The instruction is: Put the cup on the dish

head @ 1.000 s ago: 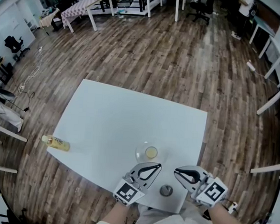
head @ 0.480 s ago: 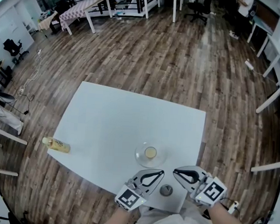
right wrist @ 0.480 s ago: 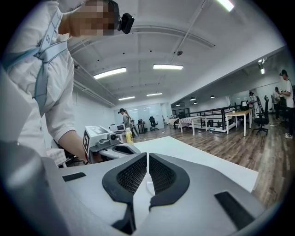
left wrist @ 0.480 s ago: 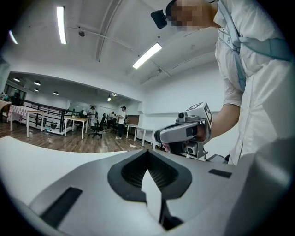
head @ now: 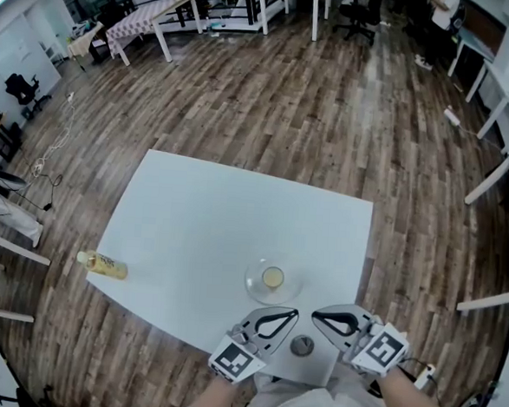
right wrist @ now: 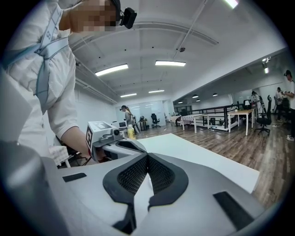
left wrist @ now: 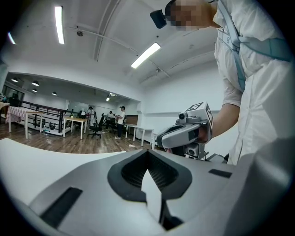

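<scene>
A small cup (head: 273, 277) with a yellowish inside stands in the middle of a clear glass dish (head: 257, 287) near the table's front edge. Both grippers hover just in front of the dish, tips pointing at each other. My left gripper (head: 294, 313) is shut with nothing between its jaws (left wrist: 147, 153). My right gripper (head: 314, 315) is also shut and empty (right wrist: 147, 156). Each gripper view shows the other gripper: the right one (left wrist: 186, 133) and the left one (right wrist: 113, 140), each held in a hand.
A small grey round object (head: 302, 345) lies on the white table (head: 218, 222) between the grippers, close to the front edge. A yellow bottle (head: 102, 263) lies at the table's left edge, also in the right gripper view (right wrist: 131, 132). Wooden floor surrounds the table.
The left gripper has drifted slightly right, toward the right gripper. Cup, dish and right gripper stay where they were.
</scene>
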Available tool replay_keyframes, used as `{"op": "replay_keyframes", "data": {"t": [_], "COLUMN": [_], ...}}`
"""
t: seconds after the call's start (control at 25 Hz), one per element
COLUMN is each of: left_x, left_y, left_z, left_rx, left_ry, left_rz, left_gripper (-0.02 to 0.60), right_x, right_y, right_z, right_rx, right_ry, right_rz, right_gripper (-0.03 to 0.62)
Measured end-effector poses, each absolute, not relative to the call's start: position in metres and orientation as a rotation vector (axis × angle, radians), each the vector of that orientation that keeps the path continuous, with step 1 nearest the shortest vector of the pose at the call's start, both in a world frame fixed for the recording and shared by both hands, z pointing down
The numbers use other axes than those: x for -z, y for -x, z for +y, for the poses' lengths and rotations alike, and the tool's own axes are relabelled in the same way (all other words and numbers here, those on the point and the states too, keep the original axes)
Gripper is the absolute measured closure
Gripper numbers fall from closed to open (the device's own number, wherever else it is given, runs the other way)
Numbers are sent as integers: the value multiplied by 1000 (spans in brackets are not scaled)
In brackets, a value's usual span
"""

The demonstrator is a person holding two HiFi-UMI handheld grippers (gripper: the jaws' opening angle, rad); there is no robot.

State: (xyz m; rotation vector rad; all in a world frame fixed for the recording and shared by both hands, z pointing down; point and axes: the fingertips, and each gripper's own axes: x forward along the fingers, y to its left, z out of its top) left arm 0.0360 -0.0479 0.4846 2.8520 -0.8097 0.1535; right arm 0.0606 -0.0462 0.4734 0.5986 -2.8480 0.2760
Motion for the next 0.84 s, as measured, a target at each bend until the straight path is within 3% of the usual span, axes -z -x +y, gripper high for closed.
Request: {"op": "replay_keyframes", "data": {"t": [0.84], "left_x": [-482], "left_y": [-40], "left_z": [-46], "left_rx": [-144], "left_ry": [-2847], "left_rz": [-801], "left_gripper": [581], "right_x": [-475], "right_y": [-64], "right_z": [-41], "right_rx": [-260], "right_ry": [-582], "right_rz": [-2817], "right_gripper": [565]}}
